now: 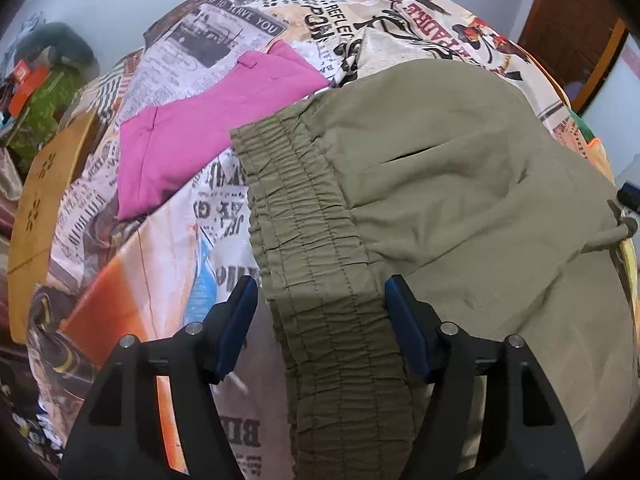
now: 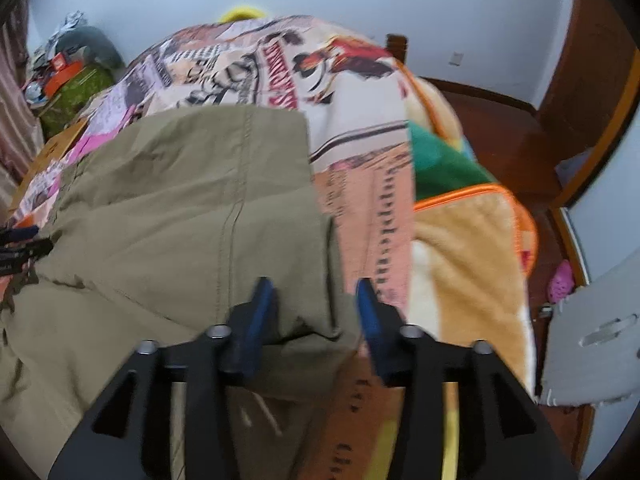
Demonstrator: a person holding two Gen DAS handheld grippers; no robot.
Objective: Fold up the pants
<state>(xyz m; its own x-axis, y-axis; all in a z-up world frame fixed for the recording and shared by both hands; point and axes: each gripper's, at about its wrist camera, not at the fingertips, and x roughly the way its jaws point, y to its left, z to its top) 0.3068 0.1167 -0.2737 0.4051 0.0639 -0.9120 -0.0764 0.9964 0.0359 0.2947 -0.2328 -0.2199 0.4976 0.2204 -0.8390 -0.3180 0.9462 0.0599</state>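
Olive-green pants (image 1: 440, 184) lie spread on a bed covered by a newspaper-print sheet (image 1: 168, 240). Their gathered elastic waistband (image 1: 312, 240) runs toward the camera and passes between the blue pads of my left gripper (image 1: 320, 292), which stands open with a gap at the left pad. In the right wrist view the pants (image 2: 180, 200) are doubled over, a seam running down the top layer. My right gripper (image 2: 314, 292) is open around the near right corner of the fabric, its pads off the cloth. The left gripper (image 2: 20, 248) shows at that view's left edge.
A folded pink garment (image 1: 208, 128) lies on the sheet behind and left of the waistband. A tan wooden board (image 1: 44, 200) borders the bed's left side. A plush orange-trimmed blanket (image 2: 460, 248) hangs off the right side over a wooden floor (image 2: 500, 132). Clutter (image 2: 68, 76) is piled at the back left.
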